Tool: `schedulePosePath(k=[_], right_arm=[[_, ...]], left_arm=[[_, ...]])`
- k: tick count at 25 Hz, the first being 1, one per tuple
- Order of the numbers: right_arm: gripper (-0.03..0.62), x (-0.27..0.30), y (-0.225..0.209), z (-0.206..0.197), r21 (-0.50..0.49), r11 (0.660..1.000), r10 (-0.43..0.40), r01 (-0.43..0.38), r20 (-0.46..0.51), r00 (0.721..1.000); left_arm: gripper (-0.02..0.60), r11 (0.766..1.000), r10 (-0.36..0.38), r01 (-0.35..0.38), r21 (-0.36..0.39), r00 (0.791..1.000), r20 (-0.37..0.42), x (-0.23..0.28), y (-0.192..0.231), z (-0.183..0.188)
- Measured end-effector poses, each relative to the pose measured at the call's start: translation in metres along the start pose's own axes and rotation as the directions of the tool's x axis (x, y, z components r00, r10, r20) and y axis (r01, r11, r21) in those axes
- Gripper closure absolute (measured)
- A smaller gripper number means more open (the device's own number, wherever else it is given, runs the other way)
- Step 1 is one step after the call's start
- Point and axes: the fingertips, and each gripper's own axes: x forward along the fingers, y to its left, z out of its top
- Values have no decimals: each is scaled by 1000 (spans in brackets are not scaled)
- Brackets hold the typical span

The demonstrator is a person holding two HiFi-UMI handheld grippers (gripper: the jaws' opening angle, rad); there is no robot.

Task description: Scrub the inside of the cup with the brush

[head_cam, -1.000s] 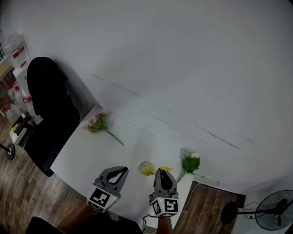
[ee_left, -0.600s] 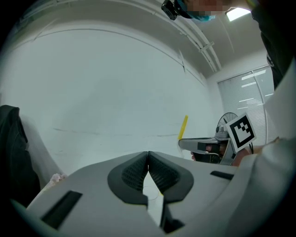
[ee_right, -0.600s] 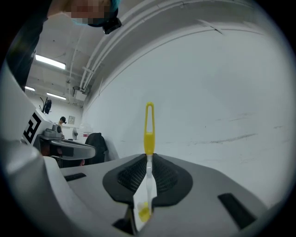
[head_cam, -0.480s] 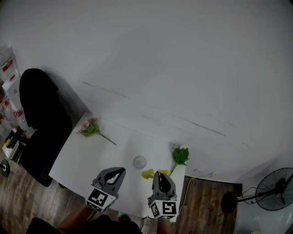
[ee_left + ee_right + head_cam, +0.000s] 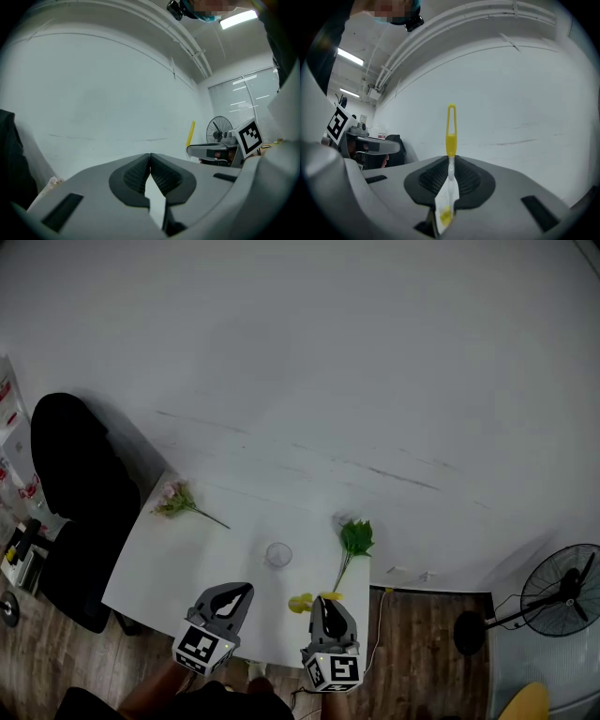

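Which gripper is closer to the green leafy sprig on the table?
Right. The right gripper, holding the yellow brush, sits just short of the green sprig at its stem end; the left gripper is farther off, left of the cup.

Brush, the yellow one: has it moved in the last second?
Yes. The brush, shut in the right gripper, has pulled back from the cup toward the table's near edge.

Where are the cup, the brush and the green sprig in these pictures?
cup (image 5: 277, 555), head view, on its clear body.
brush (image 5: 450, 142), right gripper view, on its yellow handle.
green sprig (image 5: 355, 538), head view, on its leaves.
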Motion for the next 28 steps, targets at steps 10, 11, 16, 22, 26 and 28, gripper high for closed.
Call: schedulePosePath(k=[10, 11, 16, 22, 26, 28], right_arm=[[539, -53, 23, -6, -5, 1000, -27, 27, -5, 1000], [539, -54, 24, -6, -8, 1000, -27, 27, -3, 1000], [539, -59, 24, -5, -6, 1000, -29, 29, 5, 1000], [539, -53, 23, -2, -9, 1000, -25, 25, 10, 1000], [539, -52, 20, -1, -14, 1000, -21, 21, 12, 1000], [539, -51, 21, 0, -17, 1000, -20, 20, 12, 1000]], left_arm=[[557, 1000, -16, 16, 6, 1000, -5, -42, -21, -4], [558, 1000, -17, 17, 7, 1000, -3, -43, -22, -3], [557, 1000, -21, 21, 14, 1000, 3, -45, -28, -2], [557, 1000, -20, 20, 16, 1000, 4, -40, -26, -1], [557, 1000, -18, 17, 15, 1000, 2, -39, -25, -1], [558, 1000, -15, 15, 14, 1000, 0, -40, -23, -1]])
